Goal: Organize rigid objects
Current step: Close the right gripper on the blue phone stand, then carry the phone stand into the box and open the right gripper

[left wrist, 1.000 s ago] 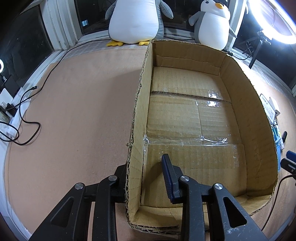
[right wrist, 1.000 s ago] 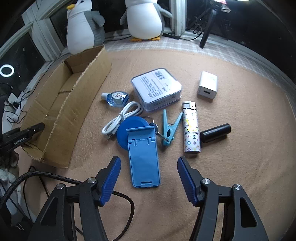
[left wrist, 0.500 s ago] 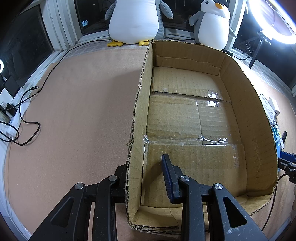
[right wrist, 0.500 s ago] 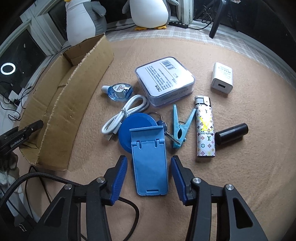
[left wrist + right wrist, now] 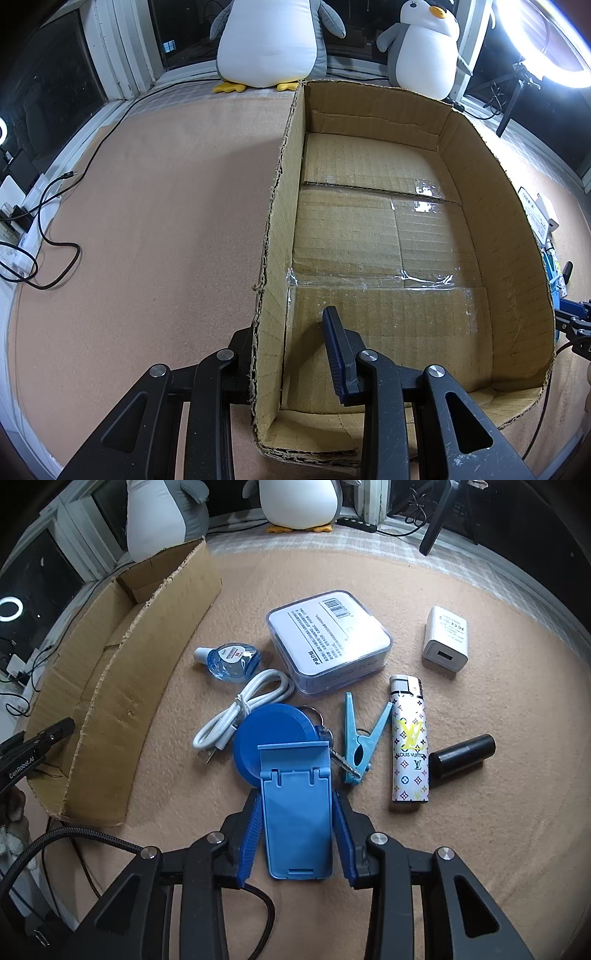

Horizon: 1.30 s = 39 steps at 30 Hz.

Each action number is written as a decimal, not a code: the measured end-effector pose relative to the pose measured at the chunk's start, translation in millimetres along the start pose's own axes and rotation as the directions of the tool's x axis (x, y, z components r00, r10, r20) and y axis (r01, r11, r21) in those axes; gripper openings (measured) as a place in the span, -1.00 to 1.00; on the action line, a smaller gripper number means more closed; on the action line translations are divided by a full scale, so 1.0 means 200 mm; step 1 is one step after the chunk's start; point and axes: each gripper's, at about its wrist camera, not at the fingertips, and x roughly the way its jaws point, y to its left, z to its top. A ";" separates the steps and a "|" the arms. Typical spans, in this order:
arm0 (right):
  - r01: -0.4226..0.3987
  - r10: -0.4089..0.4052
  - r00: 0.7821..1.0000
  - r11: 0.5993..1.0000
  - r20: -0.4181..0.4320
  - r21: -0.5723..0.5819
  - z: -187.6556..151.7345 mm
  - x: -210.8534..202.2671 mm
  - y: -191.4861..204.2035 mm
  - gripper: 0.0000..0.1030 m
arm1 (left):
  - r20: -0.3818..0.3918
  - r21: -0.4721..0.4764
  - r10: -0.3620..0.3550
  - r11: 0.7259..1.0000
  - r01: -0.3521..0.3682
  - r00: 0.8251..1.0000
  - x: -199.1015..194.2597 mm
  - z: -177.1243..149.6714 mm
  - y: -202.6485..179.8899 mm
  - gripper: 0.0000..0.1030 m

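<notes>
The left gripper [image 5: 295, 354] straddles the near left wall of the cardboard box [image 5: 280, 221], one finger outside and one inside; the pads stand a little apart from the wall, so whether it truly grips cannot be told. The box is shallow, open-topped, with ragged cut edges and a taped, bare floor. Left of it the tan mat [image 5: 147, 221] lies open up to a black cable [image 5: 55, 258] at the edge.

Right of the box, the right gripper [image 5: 297, 834] has its blue pads closed against both long sides of the phone stand [image 5: 295, 812], a flat light-blue plastic piece with a hinged flap at its far end. The stand lies on the mat, its far end overlapping a dark blue disc [image 5: 273, 727]. A white cable [image 5: 240, 712] lies left, a blue clothespin [image 5: 358, 738], a patterned lighter [image 5: 410, 746] and a black cylinder [image 5: 461, 755] right; the clear case [image 5: 328, 638] sits beyond.
</notes>
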 end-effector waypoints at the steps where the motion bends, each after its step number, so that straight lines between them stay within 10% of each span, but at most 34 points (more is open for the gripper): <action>1: 0.003 -0.003 1.000 1.000 -0.001 -0.002 0.00 0.00 0.00 -0.35 | 0.000 0.000 0.000 1.000 0.000 1.000 0.00 0.00 0.00 -0.39; 19: -0.056 0.049 0.996 0.994 0.078 0.091 -0.02 -0.18 -0.04 -0.36 | 0.001 0.002 0.002 1.000 -0.002 1.000 0.00 0.00 0.00 -0.40; 39: -0.216 0.240 0.959 0.963 0.148 -0.164 0.26 -0.26 0.62 -0.36 | 0.002 0.000 -0.001 1.000 0.001 1.000 0.00 0.01 0.00 -0.40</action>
